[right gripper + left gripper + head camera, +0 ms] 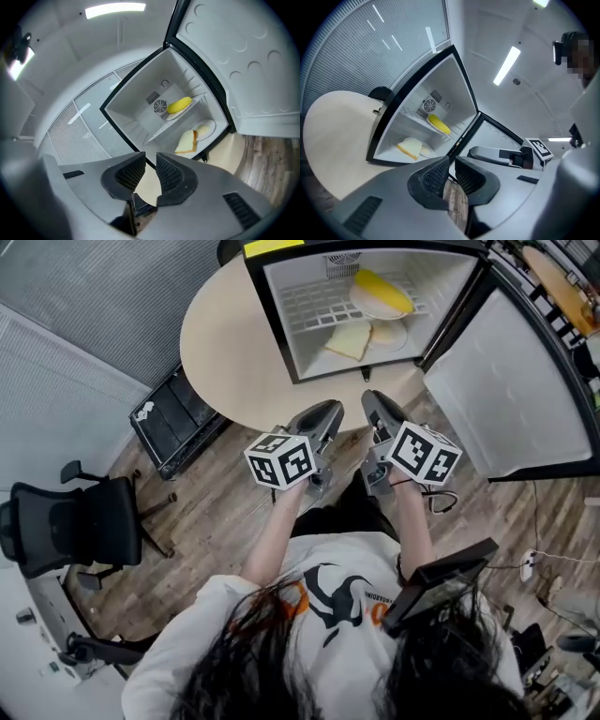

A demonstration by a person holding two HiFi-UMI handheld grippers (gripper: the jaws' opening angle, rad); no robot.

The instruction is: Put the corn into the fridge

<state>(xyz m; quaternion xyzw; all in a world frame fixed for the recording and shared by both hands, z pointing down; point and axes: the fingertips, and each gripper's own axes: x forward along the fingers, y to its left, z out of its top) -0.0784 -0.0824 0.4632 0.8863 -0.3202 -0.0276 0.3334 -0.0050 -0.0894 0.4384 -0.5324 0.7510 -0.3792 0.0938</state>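
1. Two grippers sat mid-frame in the head view: the left gripper (330,410) and the right gripper (369,398), each with its jaws nearly together and nothing between them.
2. The corn (382,291) lay on a plate (365,305) on the upper shelf (307,302) of the open fridge (271,317), at the top of the frame.
3. The fridge stood on the round worktop (223,345).

Office: swivel chair (75,521), round table (225,343) (wood floor (206,512)).
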